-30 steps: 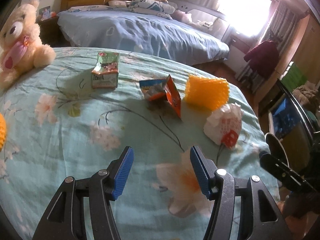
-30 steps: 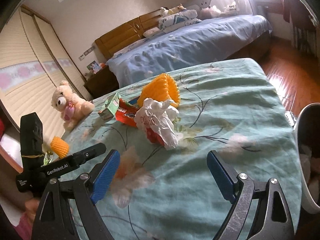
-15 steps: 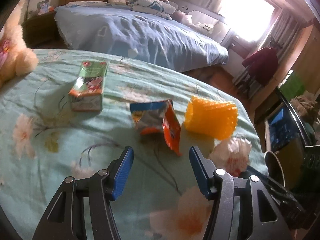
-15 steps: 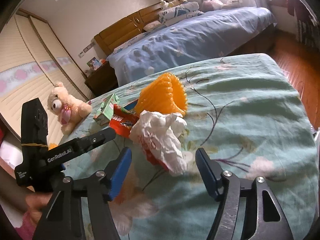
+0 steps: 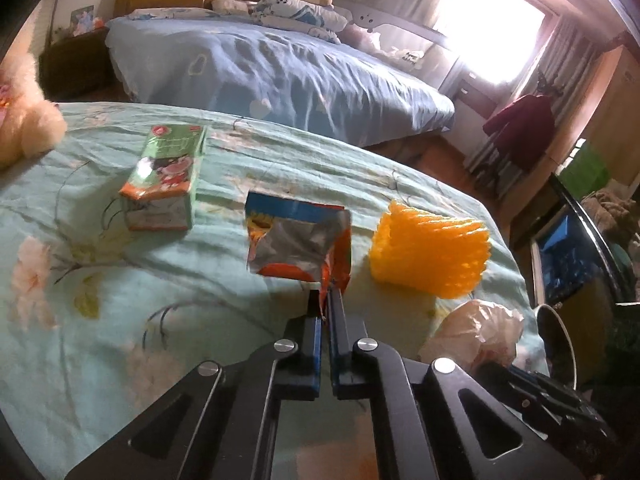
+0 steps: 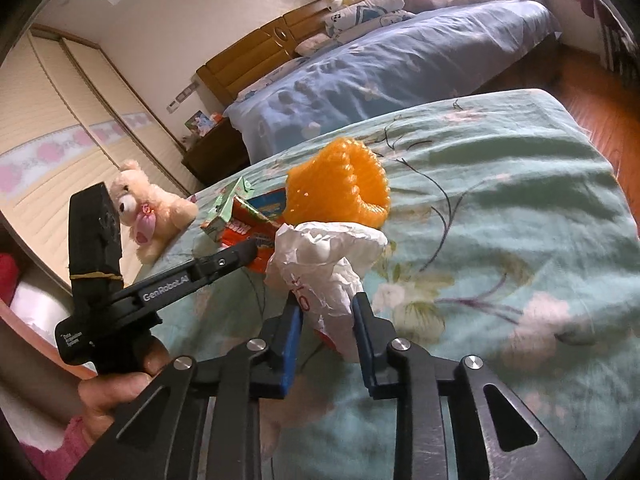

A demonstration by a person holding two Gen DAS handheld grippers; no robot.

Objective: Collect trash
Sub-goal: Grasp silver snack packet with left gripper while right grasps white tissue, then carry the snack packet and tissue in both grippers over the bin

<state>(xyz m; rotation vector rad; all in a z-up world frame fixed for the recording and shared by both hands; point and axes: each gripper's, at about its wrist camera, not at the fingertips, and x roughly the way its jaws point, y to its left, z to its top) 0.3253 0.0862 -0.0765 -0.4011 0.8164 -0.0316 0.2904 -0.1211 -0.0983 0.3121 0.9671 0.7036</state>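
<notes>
- We have two pieces of trash in hand at once. The torn snack wrapper (image 5: 298, 242) lies on the floral bedspread (image 5: 100, 280), between the green carton (image 5: 166, 178) and the orange foam net (image 5: 430, 258), its blue edge away from us and its orange flap towards us.
- Our left gripper (image 5: 325, 300) is pressed together on that near orange flap, so only the corner is pinched.
- The crumpled white bag (image 6: 324, 268) stands just in front of the net. Our right gripper (image 6: 326, 320) is closing with the bag's lower end between its blue pads; they look to be touching it.
- The step in hand, we judge, is the grasp. Next both pieces need lifting clear and carrying to the white bin (image 5: 554, 344) at the bedspread's right edge.
- The wrapper's long axis runs roughly left to right, its torn silver inside facing us. The bag's runs away from us, wide crumpled end farthest.
- The net lies on its side, mouth towards the right camera.
- The teddy bear (image 6: 146, 210) sits well apart, not trash.
</notes>
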